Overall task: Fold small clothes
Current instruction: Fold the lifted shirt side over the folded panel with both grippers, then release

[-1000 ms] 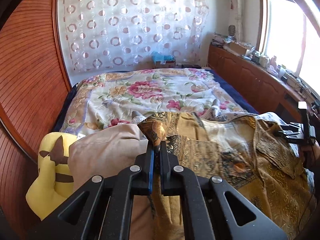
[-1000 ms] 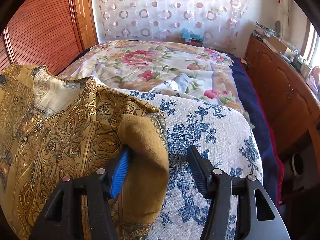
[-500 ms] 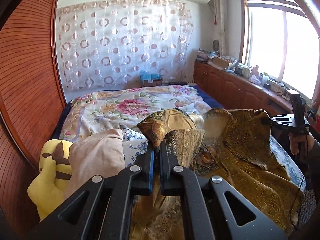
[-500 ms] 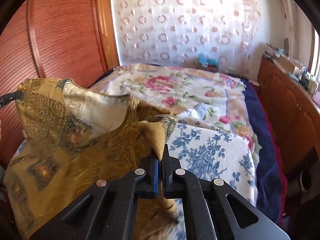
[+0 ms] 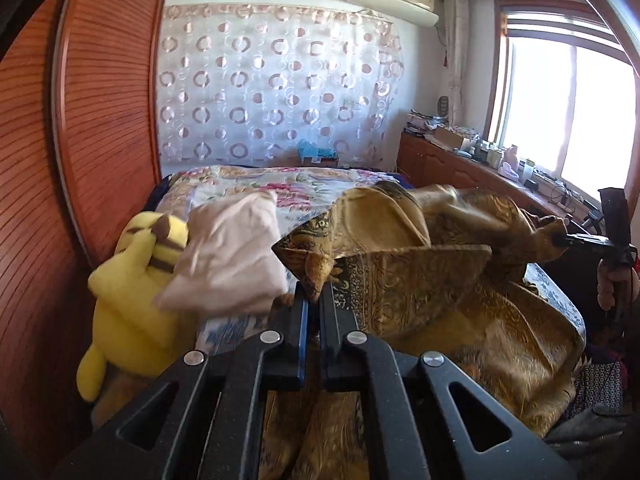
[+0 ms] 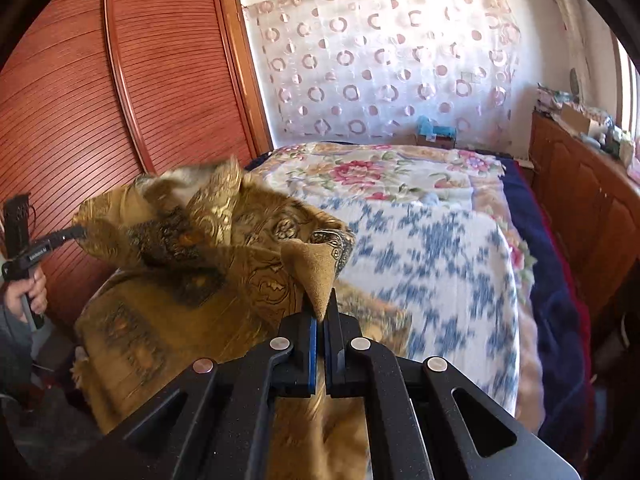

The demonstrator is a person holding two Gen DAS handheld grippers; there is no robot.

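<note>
Through my left camera, my left gripper [image 5: 313, 300] pinches a corner of the gold shirt [image 5: 420, 280], jaws closed on the cloth. The shirt hangs lifted over the bed [image 5: 240, 184], stretched toward my right gripper [image 5: 558, 240]. A yellow plush [image 5: 132, 280] and a beige pillow [image 5: 228, 256] lie left of the shirt.

Through my right camera, my right gripper [image 6: 320, 316] clamps another shirt [image 6: 192, 264] corner. The shirt hangs left of the blue-flowered towel [image 6: 432, 264] on the bed [image 6: 380, 172].
</note>
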